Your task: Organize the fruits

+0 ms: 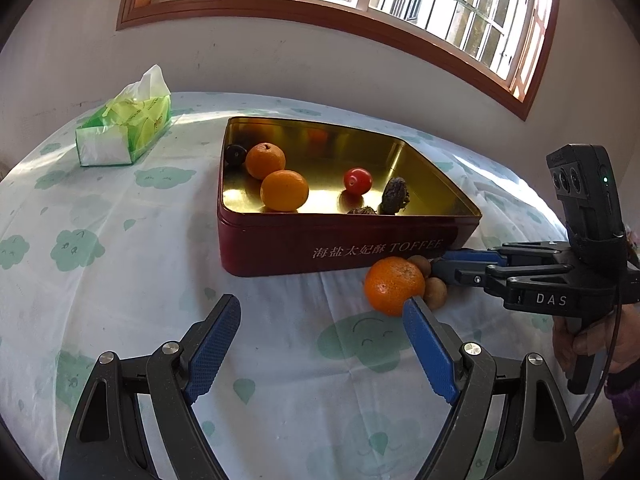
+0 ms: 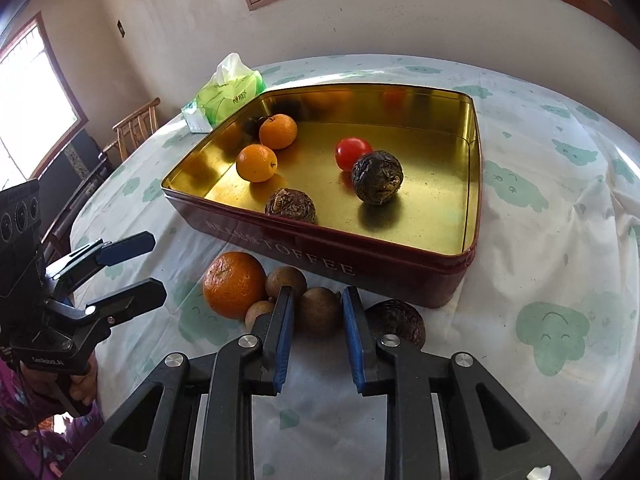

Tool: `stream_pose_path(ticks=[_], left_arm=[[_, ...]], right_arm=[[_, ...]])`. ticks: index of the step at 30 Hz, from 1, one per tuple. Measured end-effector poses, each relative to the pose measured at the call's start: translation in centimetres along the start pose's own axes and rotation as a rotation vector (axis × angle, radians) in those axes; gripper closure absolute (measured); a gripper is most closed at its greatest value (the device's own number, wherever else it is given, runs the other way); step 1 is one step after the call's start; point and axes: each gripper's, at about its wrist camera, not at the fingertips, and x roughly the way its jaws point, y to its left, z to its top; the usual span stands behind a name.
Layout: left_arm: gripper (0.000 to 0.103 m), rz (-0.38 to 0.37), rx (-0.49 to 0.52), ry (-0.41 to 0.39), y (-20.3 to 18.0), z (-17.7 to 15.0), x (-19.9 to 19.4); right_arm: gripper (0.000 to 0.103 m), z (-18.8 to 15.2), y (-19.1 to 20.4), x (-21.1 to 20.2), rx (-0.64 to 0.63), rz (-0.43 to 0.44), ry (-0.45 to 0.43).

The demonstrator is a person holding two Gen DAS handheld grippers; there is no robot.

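My right tongs (image 2: 318,306) sit around a round brown fruit (image 2: 319,310) with a dull, matte skin, one blue ribbed pad on each side of it; I cannot tell whether the pads actually press it. It lies on the tablecloth (image 2: 540,240) just in front of the near wall of the toffee tin (image 2: 320,256), in a cluster with two more small brown fruits (image 2: 286,278), a pebbly-skinned orange (image 2: 234,284) and a dark wrinkled passion fruit (image 2: 400,320) to its right. My left tongs (image 1: 320,320) hang spread wide apart over the cloth, holding nothing, the right pad just in front of the orange.

The tin is a shallow, rounded-corner box, dark red outside, shiny gold inside. In it lie two smooth oranges (image 2: 267,148) toward the left wall, a glossy red tomato (image 2: 352,152) and two shrivelled dark passion fruits (image 2: 376,177). A small dark round fruit (image 1: 235,155) sits in its far left corner.

A green tissue pack (image 1: 124,128) rests toward the far left edge of the tabletop
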Motion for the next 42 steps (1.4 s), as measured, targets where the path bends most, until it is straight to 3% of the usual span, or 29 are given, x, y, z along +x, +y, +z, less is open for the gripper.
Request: stream_pose_path(ticks=[6,9,14,17,21,25,27,33,35,42], left_arm=[[0.020,0.010,0.009,-0.017,-0.3,-0.2,-0.3],[0.020,0.012,0.033,-0.024,-0.7,-0.3,-0.4],[0.020,-0.029,0.117,-0.011,-2.0,-0.2,-0.5],[0.020,-0.018,0.199,-0.009,-3.6,0.3,-0.3],[0.024,-0.042,0.182,-0.010,-4.5,1.6,0.2],[0.047,-0.045,0.166,0.049,-4.4,2.0,2.0],[0.047,-0.060,0.110,0.065,-3.9,2.1,2.6],[0.048,-0.028,0.063,0.129,-4.3,1.7,4.8],[0.061,0.012,0.062,0.125,-4.5,1.5,4.9],[0.062,0.109,0.109,0.092,-5.5,0.7,4.6]], right_arm=[[0.081,-0.2,0.6,0.4,-0.046,-0.008,-0.018],[0.081,-1.7,1.1,-1.6,-0.037,-0.001,-0.103],[0.081,-5.0,-2.5,-6.1,0.140,-0.097,-0.231],[0.081,-6.1,-6.2,-6.8,0.268,-0.146,-0.210],[0.081,-6.0,-7.4,-6.3,0.303,-0.122,-0.188],[0.081,-5.9,-7.7,-5.5,0.324,-0.088,-0.163],[0.081,-6.1,-8.0,-5.4,0.338,-0.077,-0.160],[0.081,-6.0,-7.9,-5.3,0.332,-0.076,-0.152],[0.081,-6.0,-7.9,-5.2,0.331,-0.075,-0.148],[0.080,-5.7,-7.3,-4.8,0.305,-0.103,-0.132]])
